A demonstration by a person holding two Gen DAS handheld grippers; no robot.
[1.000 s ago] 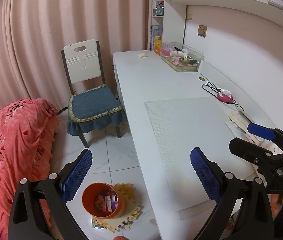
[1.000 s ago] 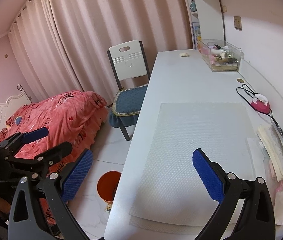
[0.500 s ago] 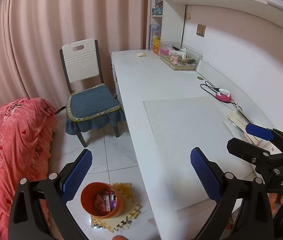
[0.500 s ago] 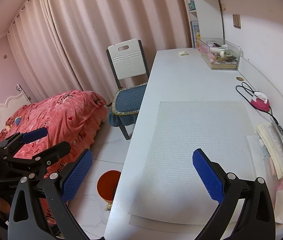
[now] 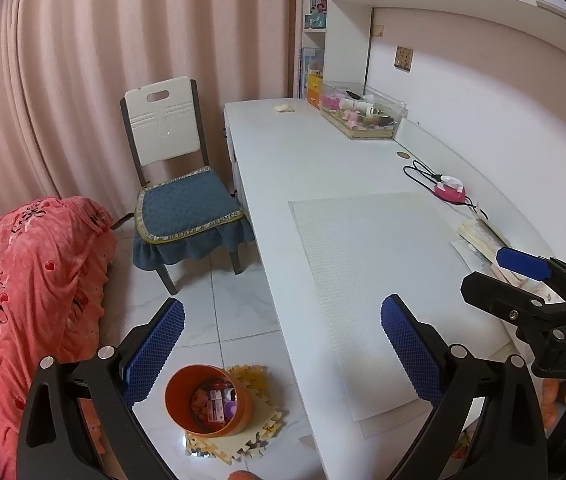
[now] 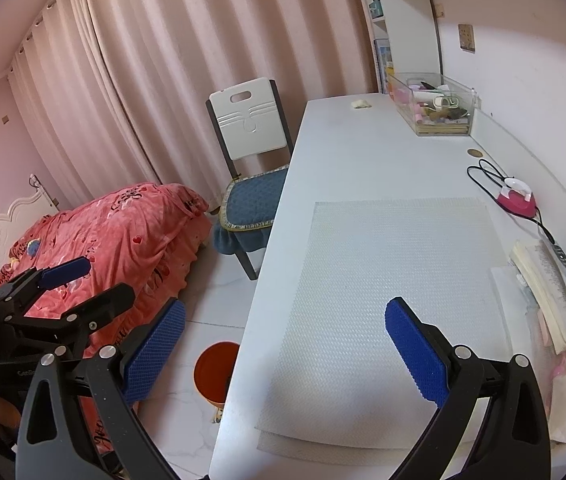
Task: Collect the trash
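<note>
Far left: bed (image 6: 115, 232), red plush cover w/ hearts. Floor: orange plastic bin (image 5: 207, 400), round, wrappers inside, on foam puzzle mat (image 5: 243, 440). L gripper (image 5: 281, 350) jaws wide, empty; R gripper (image 6: 285, 350) same. Vs 1 s ago: views drifted slightly, nothing grabbed, so collecting seems near done or paused. Desk (image 6: 363, 160): smooth white, textured clear mat (image 6: 383, 300). Only likely trash: small pale scrap (image 6: 361, 104) at far end. Right: books (image 6: 551, 292).

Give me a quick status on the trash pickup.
Left gripper open, empty. Right gripper open, empty. Orange bin on floor beside desk, trash inside. Nothing blocking.
</note>
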